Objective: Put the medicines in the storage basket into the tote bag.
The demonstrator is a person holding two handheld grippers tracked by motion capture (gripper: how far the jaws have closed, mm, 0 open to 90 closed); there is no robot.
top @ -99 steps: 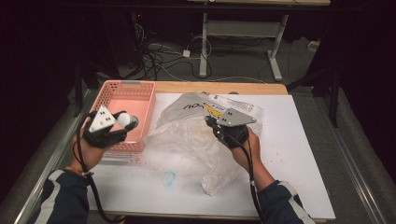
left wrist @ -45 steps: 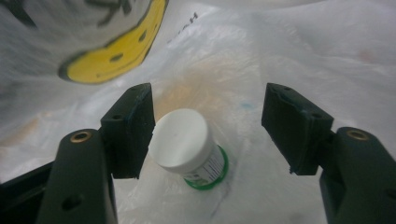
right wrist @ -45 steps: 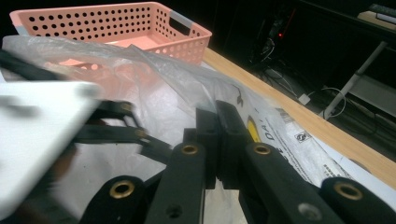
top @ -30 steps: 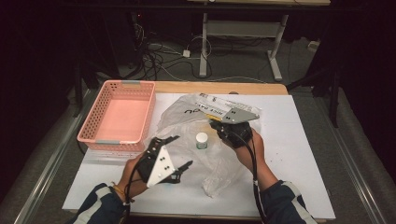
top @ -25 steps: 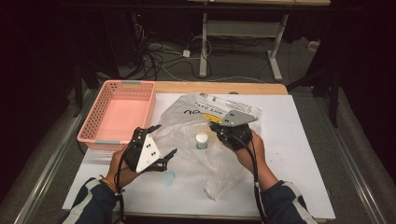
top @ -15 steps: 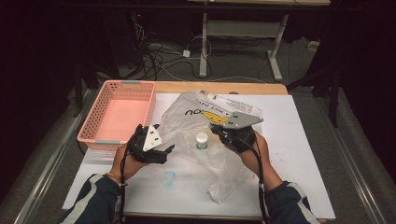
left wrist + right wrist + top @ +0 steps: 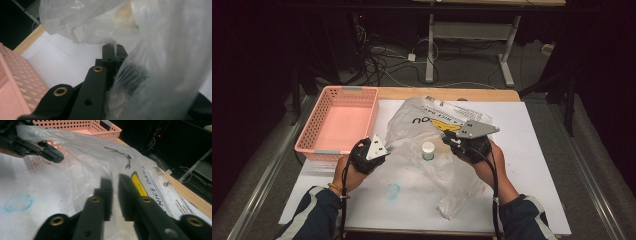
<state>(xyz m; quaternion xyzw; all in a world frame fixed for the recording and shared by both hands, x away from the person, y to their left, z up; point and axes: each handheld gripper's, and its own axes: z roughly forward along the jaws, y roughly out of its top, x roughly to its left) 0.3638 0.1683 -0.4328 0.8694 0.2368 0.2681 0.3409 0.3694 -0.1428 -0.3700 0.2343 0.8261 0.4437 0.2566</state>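
Pinching thin plastic bag (image 7: 439,150) film, left tongs (image 7: 112,56) closed, right tongs (image 7: 115,195) narrowly parted at three o'clock, risks toppling the small bottle (image 7: 428,150).

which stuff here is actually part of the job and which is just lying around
In the job:
- plastic bag, its edge pinched in the left gripper
- right gripper, fingers slightly apart on the bag's other side
- small white-capped bottle inside the bag

Lying about:
- pink basket
- blue ring mark on the white sheet
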